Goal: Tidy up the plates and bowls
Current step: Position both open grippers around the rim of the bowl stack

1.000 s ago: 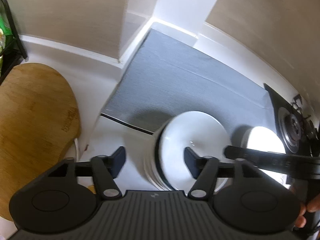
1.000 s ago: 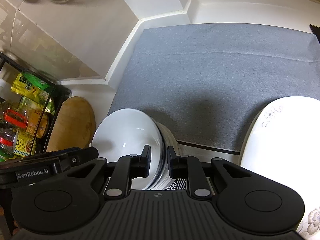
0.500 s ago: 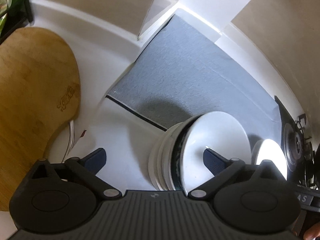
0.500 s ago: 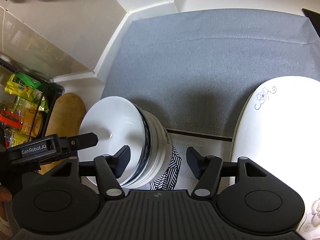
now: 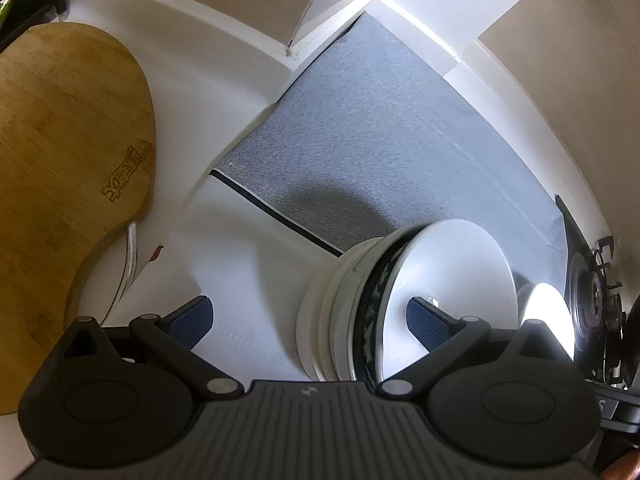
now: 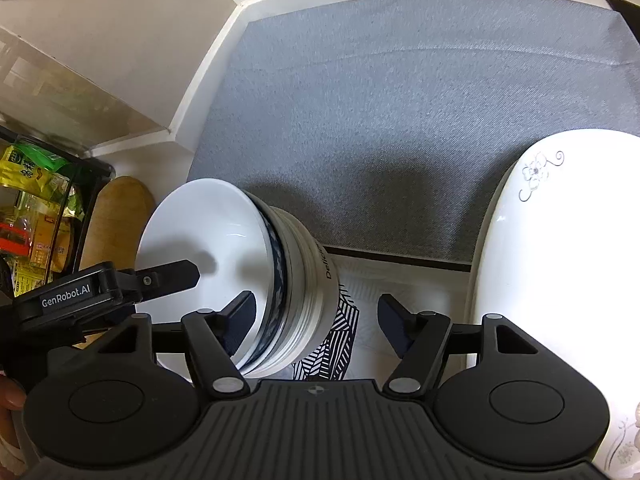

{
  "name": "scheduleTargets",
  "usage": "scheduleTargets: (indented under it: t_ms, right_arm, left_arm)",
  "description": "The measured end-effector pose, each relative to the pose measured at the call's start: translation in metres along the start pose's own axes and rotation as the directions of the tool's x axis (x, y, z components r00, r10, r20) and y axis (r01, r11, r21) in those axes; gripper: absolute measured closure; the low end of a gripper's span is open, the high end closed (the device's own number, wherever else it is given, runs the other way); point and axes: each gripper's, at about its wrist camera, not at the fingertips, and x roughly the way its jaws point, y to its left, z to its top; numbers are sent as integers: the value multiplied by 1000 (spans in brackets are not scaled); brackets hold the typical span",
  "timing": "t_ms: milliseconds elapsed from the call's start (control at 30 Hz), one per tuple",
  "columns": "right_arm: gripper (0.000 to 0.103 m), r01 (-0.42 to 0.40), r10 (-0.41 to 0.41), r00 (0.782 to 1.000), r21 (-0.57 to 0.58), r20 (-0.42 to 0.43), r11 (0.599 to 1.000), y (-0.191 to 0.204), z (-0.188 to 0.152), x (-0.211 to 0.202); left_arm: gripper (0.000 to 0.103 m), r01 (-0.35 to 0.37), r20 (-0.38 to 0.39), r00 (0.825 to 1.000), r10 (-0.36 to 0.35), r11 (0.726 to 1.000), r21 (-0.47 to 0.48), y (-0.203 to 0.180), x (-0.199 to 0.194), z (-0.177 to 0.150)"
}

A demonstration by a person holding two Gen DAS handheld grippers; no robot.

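Right wrist view | bowl stack [image 6: 276, 276] nested at grey mat [image 6: 400, 120] edge, looks done | flowered plate [image 6: 560, 280] alongside, likely left | right gripper [image 6: 316, 316] spread, straddling stack rim | left gripper [image 5: 308, 320] spread, empty

"GenRobot.AI" is printed in white on the black body of the left gripper [image 6: 68, 298], seen in the right wrist view. The side of one bowl in the stacked bowls [image 6: 316, 264] carries dark lettering beginning "Delici", the rest hidden. The wooden cutting board [image 5: 68, 168] bears a burned-in mark near its edge, and the yellow packets [image 6: 28, 168] in the rack carry print; neither is legible.
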Motion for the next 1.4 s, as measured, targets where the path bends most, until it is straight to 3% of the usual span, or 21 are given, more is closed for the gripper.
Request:
scheduleTargets:
  t_ms: [500,833,1400]
  right_arm:
    - [32,-11,12,999,4,-44,1000,-3,4,26]
    - [23,-45,47,996,20,-78,999,-9,4,34]
    - [20,-63,65,994,28,-86,998,-10,6,39]
  left_arm:
    - [0,-17,-49,999,18,1000,17,-5,23,-2]
    - [0,26,-35,999,-25,999,19,-5,27,-4]
    - [0,55,-39,998,-54,998,8,1,28,-1]
